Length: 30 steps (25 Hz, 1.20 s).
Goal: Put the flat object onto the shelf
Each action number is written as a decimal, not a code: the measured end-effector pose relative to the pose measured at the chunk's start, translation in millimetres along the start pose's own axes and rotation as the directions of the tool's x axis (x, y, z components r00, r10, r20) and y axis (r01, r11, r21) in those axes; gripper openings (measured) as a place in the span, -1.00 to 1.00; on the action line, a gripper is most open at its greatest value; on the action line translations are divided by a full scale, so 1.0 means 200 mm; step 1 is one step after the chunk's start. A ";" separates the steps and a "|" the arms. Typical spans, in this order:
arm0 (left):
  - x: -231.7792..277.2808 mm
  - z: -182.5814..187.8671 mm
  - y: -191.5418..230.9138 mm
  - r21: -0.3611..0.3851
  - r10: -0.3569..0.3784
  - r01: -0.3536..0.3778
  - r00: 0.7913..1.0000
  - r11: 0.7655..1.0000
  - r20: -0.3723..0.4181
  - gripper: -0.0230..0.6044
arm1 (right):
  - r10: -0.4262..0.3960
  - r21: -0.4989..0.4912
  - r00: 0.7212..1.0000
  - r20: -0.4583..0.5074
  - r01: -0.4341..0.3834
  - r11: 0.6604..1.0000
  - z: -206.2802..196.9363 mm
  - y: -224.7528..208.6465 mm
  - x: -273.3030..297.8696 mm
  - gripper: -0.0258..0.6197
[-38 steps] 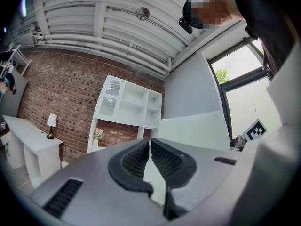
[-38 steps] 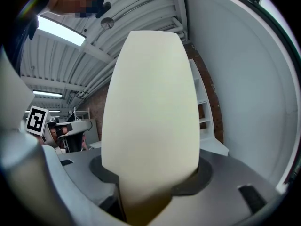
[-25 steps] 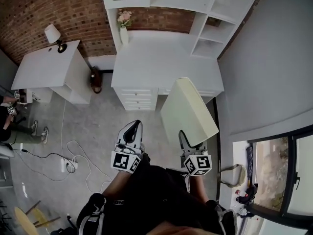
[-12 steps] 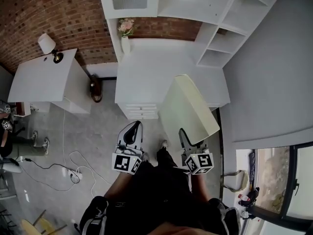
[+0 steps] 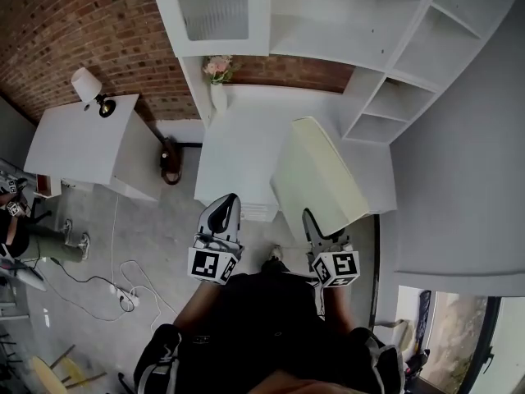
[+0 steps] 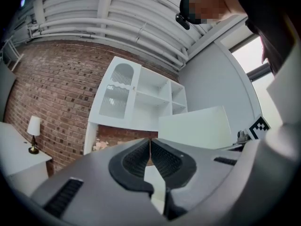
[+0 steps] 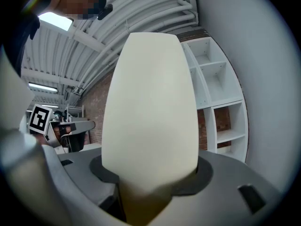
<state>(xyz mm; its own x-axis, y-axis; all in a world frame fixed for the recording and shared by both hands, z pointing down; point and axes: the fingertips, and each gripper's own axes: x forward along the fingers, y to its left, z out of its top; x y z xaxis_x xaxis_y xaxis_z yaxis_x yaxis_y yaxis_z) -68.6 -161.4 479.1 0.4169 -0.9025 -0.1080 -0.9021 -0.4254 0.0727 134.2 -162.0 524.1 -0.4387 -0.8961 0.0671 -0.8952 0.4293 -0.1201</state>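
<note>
A cream flat slab (image 5: pixel 320 175) sticks out forward from my right gripper (image 5: pixel 317 225), which is shut on its near end; the slab hangs over the right part of the white desk (image 5: pixel 242 146). In the right gripper view the slab (image 7: pixel 150 107) fills the middle and hides the gripper (image 7: pixel 150 185) fingertips. My left gripper (image 5: pixel 221 213) is beside it on the left, shut with nothing in it; its pads (image 6: pixel 160 157) meet at the tip. The white shelf unit (image 5: pixel 394 97) stands ahead and to the right, its compartments bare (image 7: pixel 216 98). The slab (image 6: pixel 195 126) also shows in the left gripper view.
A vase of pink flowers (image 5: pixel 218 84) stands at the desk's back left. A lamp (image 5: pixel 89 84) sits on a white cabinet (image 5: pixel 82 142) at left. Cables and a power strip (image 5: pixel 123 298) lie on the grey floor. A grey wall (image 5: pixel 467 179) is at right.
Both grippers and the slab have come forward toward the desk and shelf unit, which now look nearer. The grip on the slab is unchanged.
</note>
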 end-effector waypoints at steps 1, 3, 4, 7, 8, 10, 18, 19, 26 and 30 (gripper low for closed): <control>0.06 0.01 0.00 0.012 0.005 -0.005 1.000 1.000 0.007 -0.87 | 0.008 -0.011 1.000 0.003 -0.008 1.000 0.02 -0.05 0.04 -0.05; 0.17 0.04 0.01 0.021 0.010 -0.011 1.000 1.000 0.025 -0.87 | 0.018 -0.040 1.000 0.005 -0.017 0.999 0.07 -0.13 0.12 -0.05; 0.21 0.06 0.02 0.021 0.011 -0.011 0.999 1.000 0.032 -0.87 | 0.016 -0.055 1.000 0.004 -0.016 0.998 0.09 -0.16 0.16 -0.05; 0.31 0.06 0.07 0.018 0.001 -0.001 1.000 1.000 0.025 -0.88 | -0.006 -0.088 1.000 -0.002 0.006 0.996 0.14 -0.20 0.23 -0.05; 0.34 0.06 0.08 0.016 -0.005 0.005 1.000 1.000 0.019 -0.89 | -0.014 -0.100 1.000 -0.001 0.014 0.995 0.16 -0.20 0.24 -0.06; 0.41 0.07 0.12 0.017 -0.024 0.024 1.000 1.000 0.014 -0.90 | -0.033 -0.128 0.999 -0.001 0.032 0.991 0.19 -0.21 0.27 -0.05; 0.57 0.15 0.21 0.021 -0.098 0.098 0.995 0.995 0.029 -0.90 | -0.089 -0.297 0.994 -0.056 0.068 0.952 0.27 -0.16 0.39 -0.05; 0.57 0.15 0.22 0.019 -0.108 0.108 0.994 0.994 0.032 -0.90 | -0.094 -0.337 0.994 -0.059 0.069 0.939 0.27 -0.16 0.40 -0.05; 0.58 0.12 0.25 -0.004 -0.141 0.141 0.990 0.990 0.018 -0.90 | -0.148 -0.580 0.988 -0.032 0.102 0.808 0.51 -0.14 0.44 -0.05; 0.58 0.13 0.28 -0.007 -0.143 0.144 0.989 0.990 0.022 -0.90 | -0.206 -0.677 0.978 0.041 0.179 0.714 0.84 -0.19 0.45 -0.05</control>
<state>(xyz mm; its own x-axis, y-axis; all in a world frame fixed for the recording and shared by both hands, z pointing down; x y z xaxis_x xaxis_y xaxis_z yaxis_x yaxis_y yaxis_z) -73.1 -288.6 445.5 0.5394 -0.8304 -0.1391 -0.8321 -0.5511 0.0629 142.2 -276.9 369.2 -0.2409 -0.9693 0.0493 -0.7708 0.2219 0.5972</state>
